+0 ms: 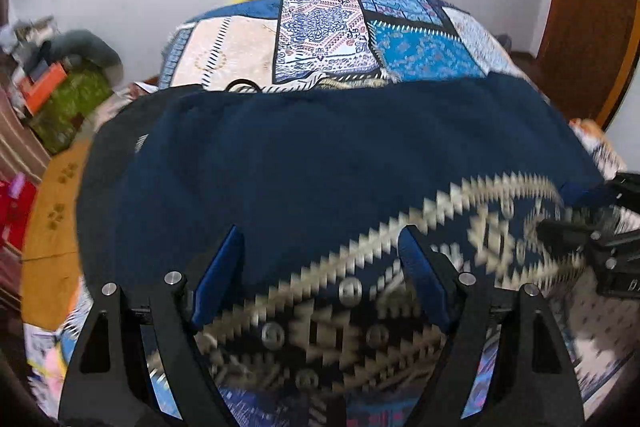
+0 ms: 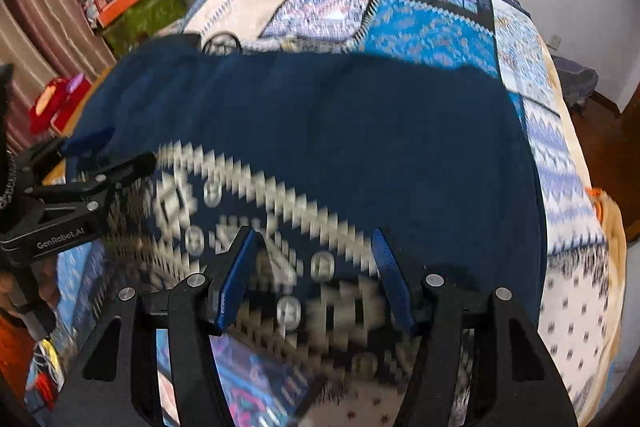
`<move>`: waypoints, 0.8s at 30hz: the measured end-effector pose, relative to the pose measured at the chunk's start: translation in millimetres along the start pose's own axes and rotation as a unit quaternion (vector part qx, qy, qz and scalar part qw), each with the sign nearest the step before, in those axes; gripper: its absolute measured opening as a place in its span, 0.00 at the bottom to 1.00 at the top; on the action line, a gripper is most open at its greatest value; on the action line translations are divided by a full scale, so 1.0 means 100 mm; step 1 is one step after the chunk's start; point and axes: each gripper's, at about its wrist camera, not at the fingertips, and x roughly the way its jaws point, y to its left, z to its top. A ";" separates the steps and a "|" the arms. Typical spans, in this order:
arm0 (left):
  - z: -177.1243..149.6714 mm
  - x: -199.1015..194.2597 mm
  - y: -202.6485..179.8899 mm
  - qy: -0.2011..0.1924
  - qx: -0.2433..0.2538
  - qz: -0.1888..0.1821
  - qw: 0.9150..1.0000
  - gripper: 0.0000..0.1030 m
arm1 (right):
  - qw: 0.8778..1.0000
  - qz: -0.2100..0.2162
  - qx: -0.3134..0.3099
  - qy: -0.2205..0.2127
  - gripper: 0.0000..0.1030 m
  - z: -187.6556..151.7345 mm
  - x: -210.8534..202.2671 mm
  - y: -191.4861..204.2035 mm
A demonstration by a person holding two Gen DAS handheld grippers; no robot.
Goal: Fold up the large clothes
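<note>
A large navy sweater (image 1: 320,155) with a cream zigzag pattern band lies spread across the bed; it also shows in the right wrist view (image 2: 340,131). My left gripper (image 1: 320,239) is open and hovers over the patterned near part, nothing between its blue pads. My right gripper (image 2: 314,239) is open over the same patterned band, also empty. The right gripper shows at the right edge of the left wrist view (image 1: 580,223), and the left gripper at the left edge of the right wrist view (image 2: 108,151). The near part is motion-blurred.
The bed carries a blue patchwork quilt (image 1: 328,35), (image 2: 424,27). A pile of clutter with a green cloth (image 1: 68,103) stands on the left by a curtain (image 2: 44,11). A wooden door (image 1: 588,7) is on the right. A white wall is behind the bed.
</note>
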 end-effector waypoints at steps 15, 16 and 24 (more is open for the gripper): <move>-0.55 -0.54 0.63 0.016 -0.140 -0.011 0.990 0.78 | 0.999 -0.029 0.031 -0.013 0.54 -0.39 -0.60 -0.19; -0.59 -0.56 0.70 0.018 -0.158 -0.014 0.987 0.78 | 0.999 -0.029 0.031 -0.017 0.54 -0.39 -0.63 -0.18; -0.97 -0.33 1.09 0.070 -0.277 -0.104 0.953 0.78 | 0.999 -0.019 0.025 -0.044 0.54 -0.37 -0.75 -0.06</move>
